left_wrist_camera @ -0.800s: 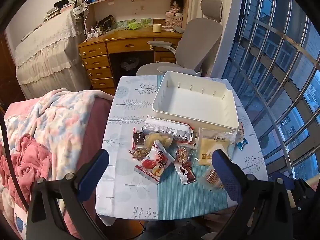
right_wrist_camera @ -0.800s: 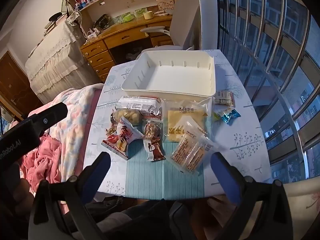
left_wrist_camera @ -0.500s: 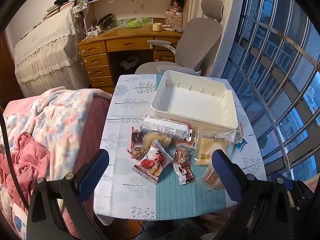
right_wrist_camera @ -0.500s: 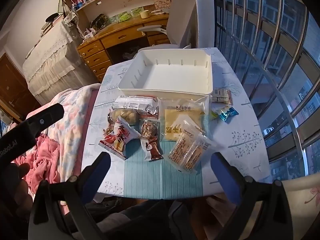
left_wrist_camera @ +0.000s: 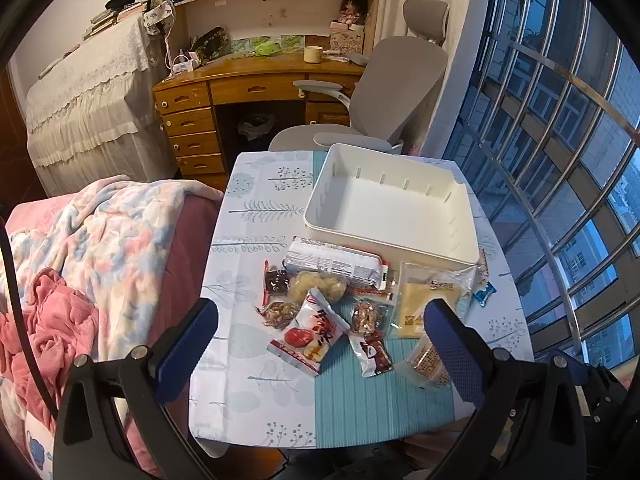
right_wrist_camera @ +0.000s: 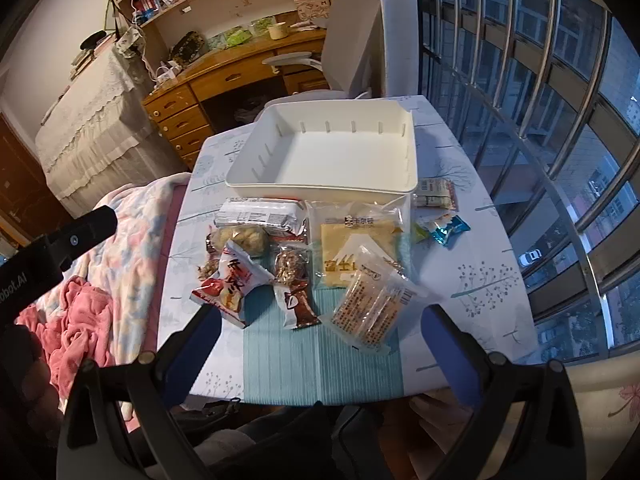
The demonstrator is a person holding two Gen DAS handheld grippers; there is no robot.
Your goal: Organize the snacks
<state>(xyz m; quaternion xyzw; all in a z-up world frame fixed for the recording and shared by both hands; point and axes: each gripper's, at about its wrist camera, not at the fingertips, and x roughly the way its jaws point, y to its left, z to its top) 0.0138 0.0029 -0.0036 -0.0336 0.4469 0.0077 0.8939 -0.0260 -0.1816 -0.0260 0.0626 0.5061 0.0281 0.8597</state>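
The room is rather dim, with cool blue evening light from the window (left_wrist_camera: pixel 560 152) on the right and warmer yellow light on the desk (left_wrist_camera: pixel 256 76). Both fisheye views bend straight lines strongly and have dark round corners. The white tray (right_wrist_camera: pixel 320 190) looks bright without glare, and shadows are soft.

The clear cracker pack (left_wrist_camera: pixel 428 360) is partly hidden behind the right finger (left_wrist_camera: pixel 450 344) (left wrist view). Wrapper print cannot be read.

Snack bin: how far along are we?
Nothing is done yet: the white bin is empty. Nothing is in hand; the left gripper and right gripper hover with jaws open. All the snack packets lie on the table, waiting to go in.
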